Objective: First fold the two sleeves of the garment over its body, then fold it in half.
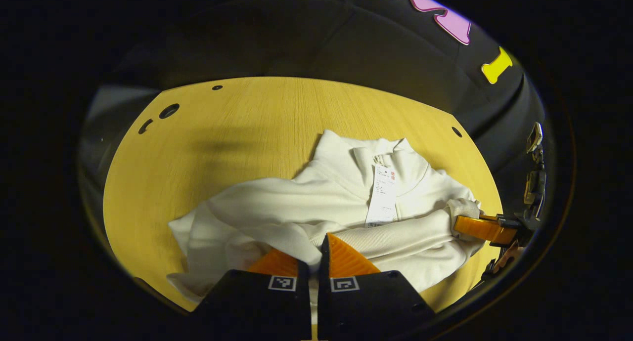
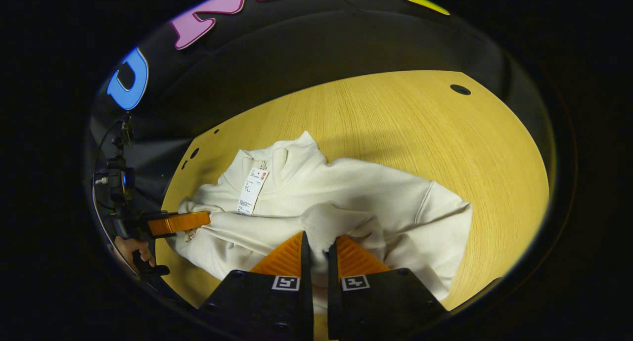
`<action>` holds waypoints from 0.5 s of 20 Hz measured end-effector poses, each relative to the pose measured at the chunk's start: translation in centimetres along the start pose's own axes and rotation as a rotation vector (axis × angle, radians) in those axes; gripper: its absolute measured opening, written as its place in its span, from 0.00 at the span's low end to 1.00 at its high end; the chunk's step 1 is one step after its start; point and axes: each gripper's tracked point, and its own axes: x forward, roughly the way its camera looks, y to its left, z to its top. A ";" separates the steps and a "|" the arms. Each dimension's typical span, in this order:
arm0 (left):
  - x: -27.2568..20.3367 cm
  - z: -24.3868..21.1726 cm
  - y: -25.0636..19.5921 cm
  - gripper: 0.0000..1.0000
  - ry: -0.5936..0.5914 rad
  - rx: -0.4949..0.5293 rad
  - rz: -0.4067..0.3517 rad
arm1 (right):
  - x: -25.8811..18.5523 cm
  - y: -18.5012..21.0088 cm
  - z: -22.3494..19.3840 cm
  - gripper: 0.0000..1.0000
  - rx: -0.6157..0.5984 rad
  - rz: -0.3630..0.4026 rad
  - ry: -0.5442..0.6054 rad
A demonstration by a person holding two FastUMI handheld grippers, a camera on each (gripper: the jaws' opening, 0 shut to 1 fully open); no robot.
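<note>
Claws pinch rumpled white garment's cuffs.

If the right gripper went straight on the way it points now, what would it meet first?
The right gripper already pinches a sleeve cuff. Straight on, it would likely push into the white garment's body, near its collar; depth is unclear.

Both claw-mounted cameras look steeply down, close over the white garment on the wooden surface; each catches the opposite claw at frame edge, sharing garment, surface and booth wall.
</note>
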 end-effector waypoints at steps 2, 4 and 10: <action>0.1 0.1 0.0 0.11 -0.015 -0.043 -0.017 | 0.3 -0.1 0.0 0.16 0.010 0.004 0.004; 0.0 0.1 -0.1 0.11 -0.025 -0.064 -0.034 | 0.4 -0.1 0.1 0.16 0.022 0.008 0.008; 0.4 0.0 0.2 0.18 -0.022 -0.059 -0.006 | 0.4 0.1 0.1 0.29 0.075 0.015 0.025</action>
